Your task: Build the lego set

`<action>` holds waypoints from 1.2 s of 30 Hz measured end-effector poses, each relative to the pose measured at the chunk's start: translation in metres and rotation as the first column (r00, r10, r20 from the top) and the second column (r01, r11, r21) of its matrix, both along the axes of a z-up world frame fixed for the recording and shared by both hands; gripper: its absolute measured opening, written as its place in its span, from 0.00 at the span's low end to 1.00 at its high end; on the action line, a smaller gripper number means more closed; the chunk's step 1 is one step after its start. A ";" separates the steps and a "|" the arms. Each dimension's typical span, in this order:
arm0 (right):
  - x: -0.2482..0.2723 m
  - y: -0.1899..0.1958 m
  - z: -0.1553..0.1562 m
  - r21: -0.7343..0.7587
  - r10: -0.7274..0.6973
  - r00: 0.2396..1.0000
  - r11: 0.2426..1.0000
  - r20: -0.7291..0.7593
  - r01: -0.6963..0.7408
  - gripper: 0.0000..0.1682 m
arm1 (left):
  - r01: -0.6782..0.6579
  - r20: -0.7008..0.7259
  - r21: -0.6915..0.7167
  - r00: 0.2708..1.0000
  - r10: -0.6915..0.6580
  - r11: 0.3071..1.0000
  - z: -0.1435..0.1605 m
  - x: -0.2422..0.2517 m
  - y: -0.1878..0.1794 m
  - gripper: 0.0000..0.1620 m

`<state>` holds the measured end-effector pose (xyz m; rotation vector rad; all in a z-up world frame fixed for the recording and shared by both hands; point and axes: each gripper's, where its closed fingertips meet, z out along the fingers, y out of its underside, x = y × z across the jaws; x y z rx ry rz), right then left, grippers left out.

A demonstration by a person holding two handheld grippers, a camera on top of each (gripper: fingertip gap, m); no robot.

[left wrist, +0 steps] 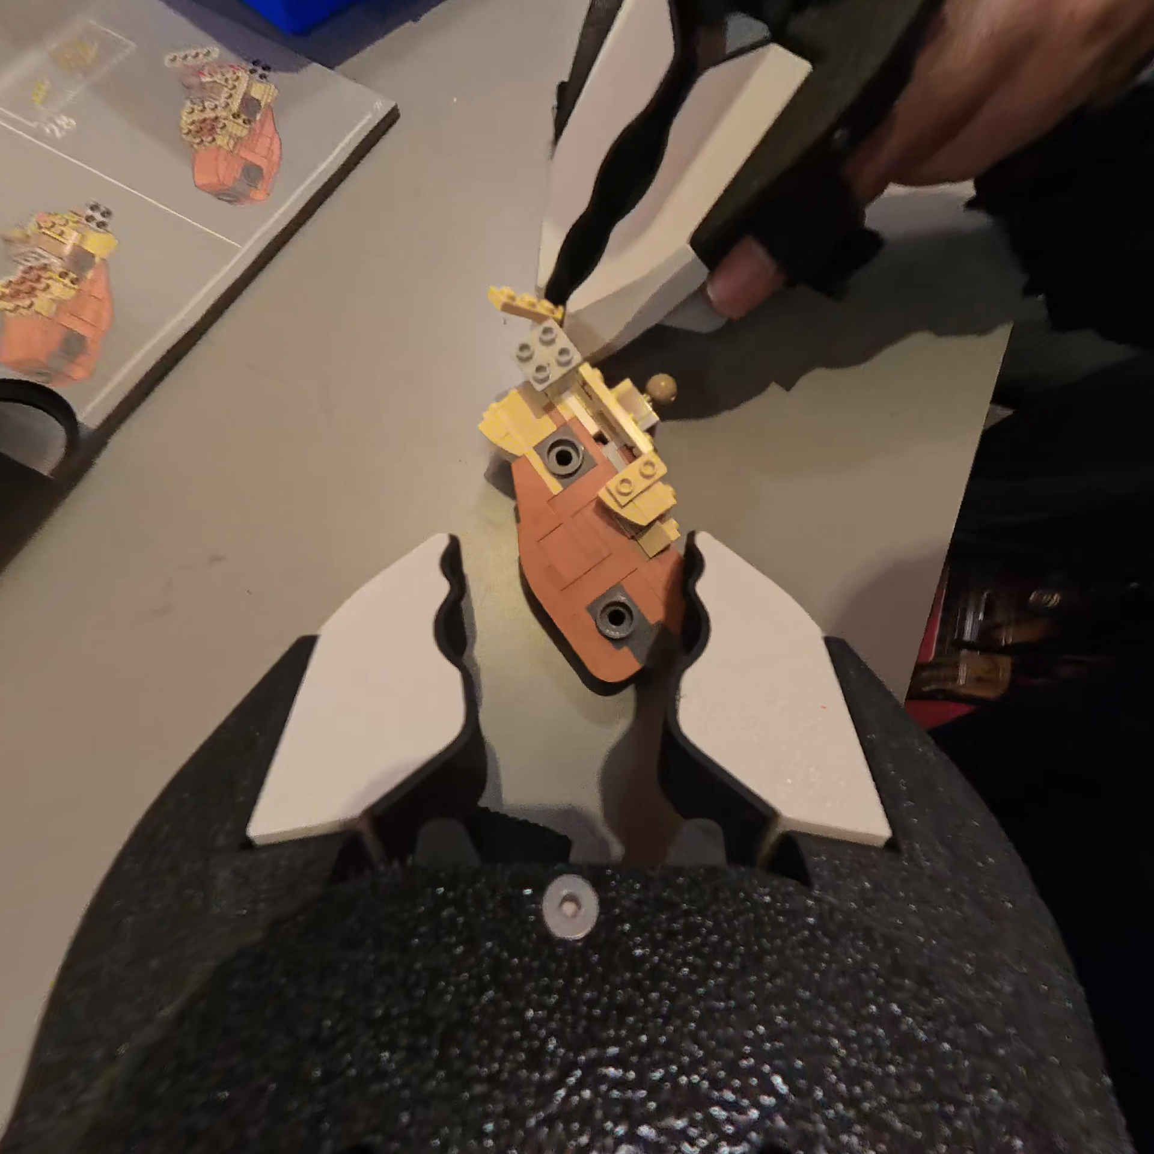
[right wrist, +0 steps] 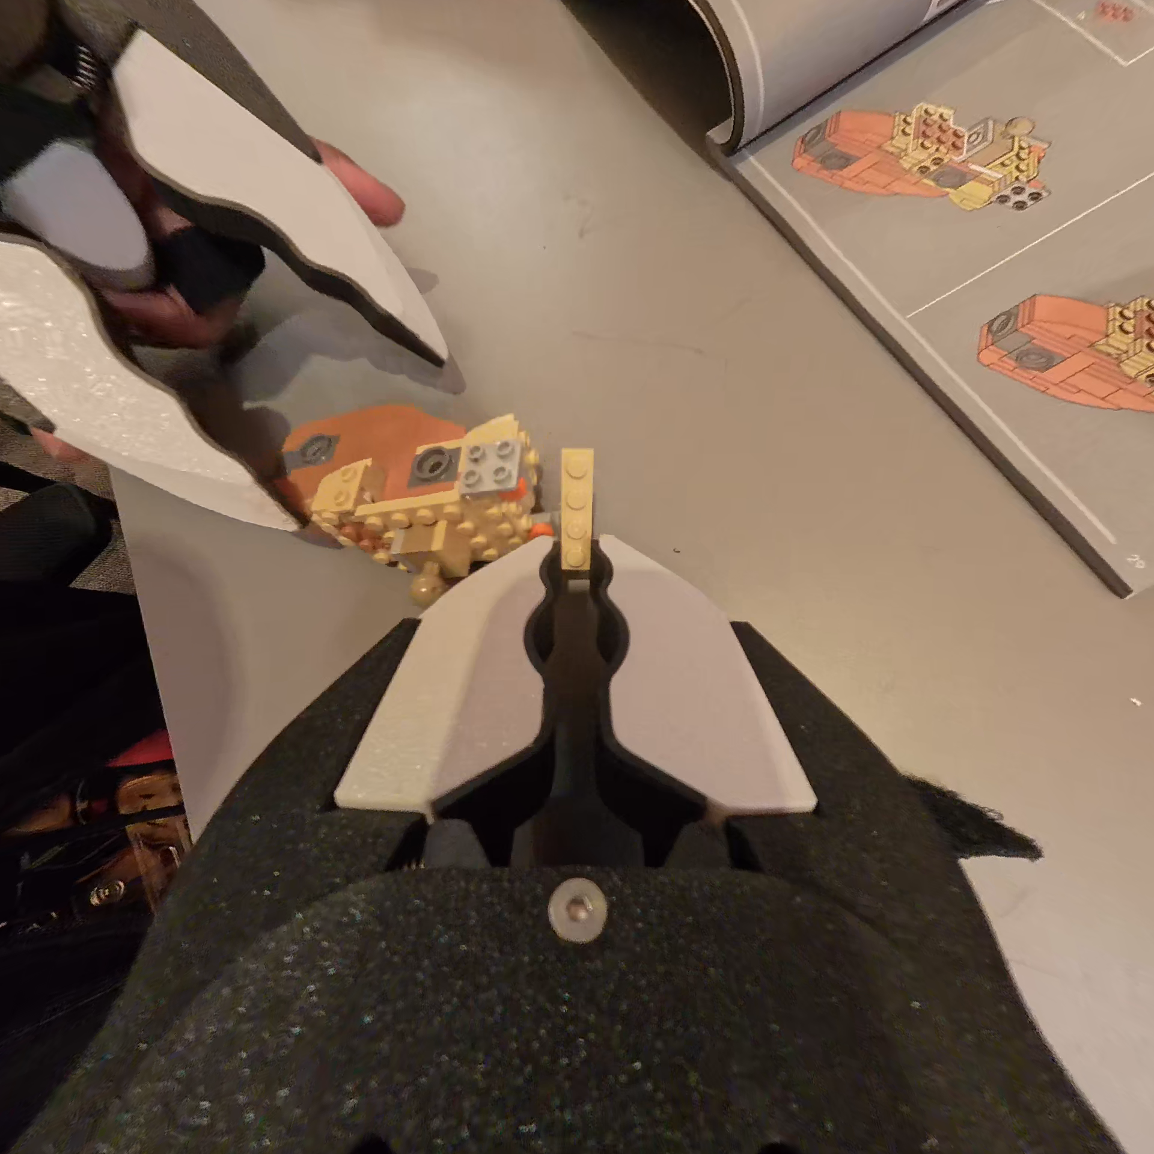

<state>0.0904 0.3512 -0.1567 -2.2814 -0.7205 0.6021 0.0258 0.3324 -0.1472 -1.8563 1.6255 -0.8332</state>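
The part-built lego model (left wrist: 581, 537), orange-brown with tan bricks and a light grey 2x2 plate on top, lies on the grey table. My left gripper (left wrist: 571, 549) is open around its near end, and only the right finger touches it. My right gripper (right wrist: 577, 552) is shut on a tan 1x4 plate (right wrist: 577, 506) and holds it just beside the model (right wrist: 406, 481), close to the grey plate. In the left wrist view the right gripper (left wrist: 552, 300) comes in from the top with the tan plate (left wrist: 524, 305) at its tips. The left gripper (right wrist: 365, 443) shows at the upper left of the right wrist view.
An open instruction booklet (left wrist: 187, 156) with pictures of the model lies at the far left, and at the upper right in the right wrist view (right wrist: 968, 262). The table edge (left wrist: 961, 499) runs close to the model. A black round object (left wrist: 31, 431) sits at the left. Tip to tip, the grippers are about 7 centimeters apart.
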 end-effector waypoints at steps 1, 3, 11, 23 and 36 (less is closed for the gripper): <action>0.000 0.000 0.000 0.000 0.001 1.000 1.000 0.000 -0.001 0.05 | 0.014 -0.008 0.019 1.000 -0.014 1.000 0.001 -0.002 -0.002 0.43; 0.000 0.000 0.000 0.002 0.001 1.000 1.000 0.001 -0.001 0.05 | 0.034 -0.008 0.061 0.999 -0.034 0.998 0.004 -0.004 -0.007 0.43; -0.001 0.000 0.002 0.012 0.001 1.000 1.000 -0.010 -0.001 0.05 | -0.033 -0.133 0.144 0.990 0.052 0.989 -0.016 -0.006 -0.011 0.43; -0.002 -0.007 0.017 0.043 0.028 0.996 0.999 -0.086 -0.025 0.05 | -0.177 -0.008 -0.183 0.984 0.179 0.967 -0.010 0.001 -0.013 0.33; -0.004 -0.029 0.013 -0.052 0.069 0.997 0.996 -0.038 -0.071 0.05 | -0.230 0.089 -0.489 0.946 0.311 0.842 0.006 -0.002 -0.020 0.32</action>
